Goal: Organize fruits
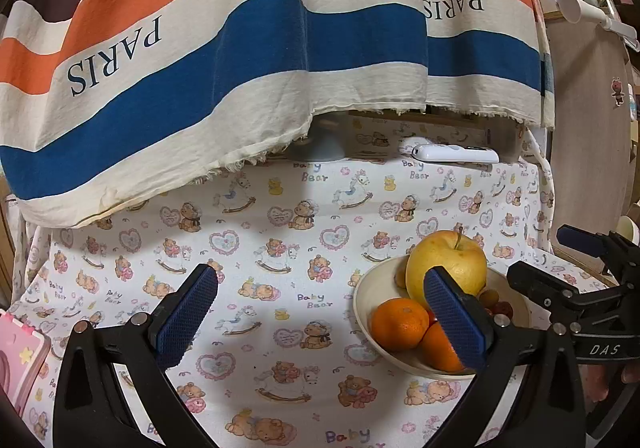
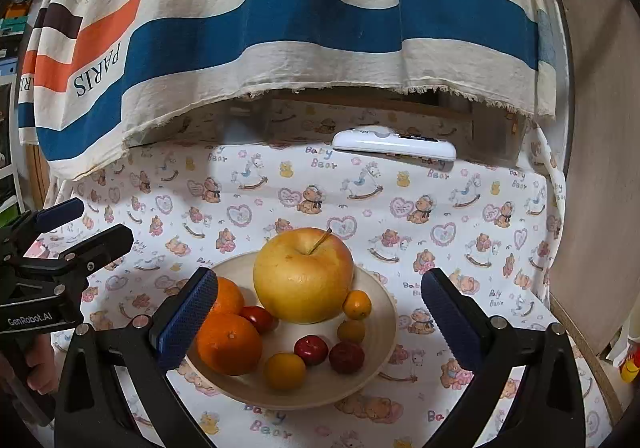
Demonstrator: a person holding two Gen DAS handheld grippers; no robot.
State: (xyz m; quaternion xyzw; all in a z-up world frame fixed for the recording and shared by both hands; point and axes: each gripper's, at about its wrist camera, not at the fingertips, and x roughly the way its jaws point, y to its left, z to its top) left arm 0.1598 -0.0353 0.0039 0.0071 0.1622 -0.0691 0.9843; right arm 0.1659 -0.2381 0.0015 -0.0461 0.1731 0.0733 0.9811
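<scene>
Right wrist view: all the fruit is seen gathered in the cream bowl [image 2: 376,332], the yellow apple [image 2: 303,275] at the far side, two oranges [image 2: 229,344] left, small fruits [image 2: 312,349] near. Both the right gripper [image 2: 318,314] and left gripper [image 1: 320,314] are held wide open and empty. Gathered fruit fits either a finished sorting or one awaiting distribution, so no move is settled.

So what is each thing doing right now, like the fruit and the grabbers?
Left gripper: open, empty, beside the bowl.
Right gripper: open, empty, facing the bowl.
Bowl: upright, holding fruit.
Apple: in the bowl, stem up.
Oranges: two, touching, in the bowl.
Small fruits: loose in the bowl.
Remote: lying flat, far behind.
</scene>
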